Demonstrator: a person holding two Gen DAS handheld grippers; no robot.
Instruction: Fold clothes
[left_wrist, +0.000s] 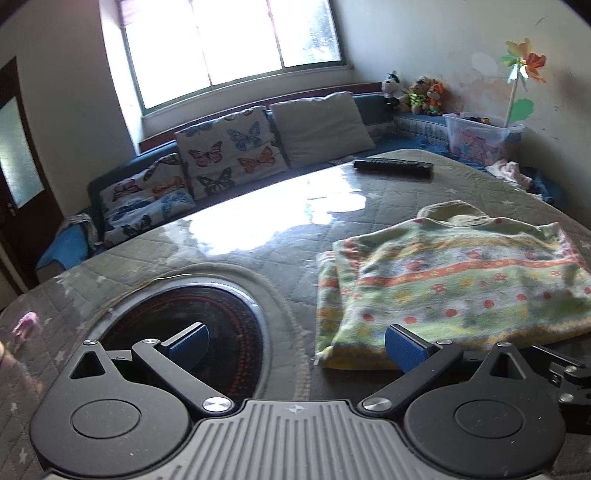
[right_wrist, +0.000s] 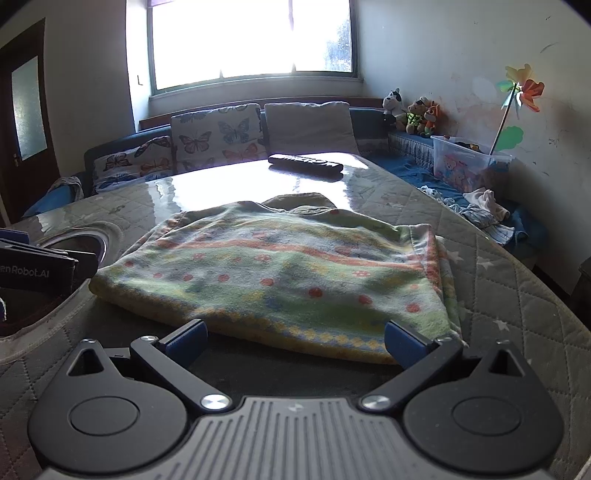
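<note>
Fleecy striped garment (right_wrist: 280, 273), folded flat on quilted tablecloth (right_wrist: 517, 295)

Quilted table (right_wrist: 517, 280), folded patterned garment (right_wrist: 280, 273), remote (right_wrist: 306, 163)

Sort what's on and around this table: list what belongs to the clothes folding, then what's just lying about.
For the folding:
patterned garment
left gripper, open
right gripper, open

Lying about:
remote control
butterfly cushions
plush toys
pinwheel
clear toy box
</note>
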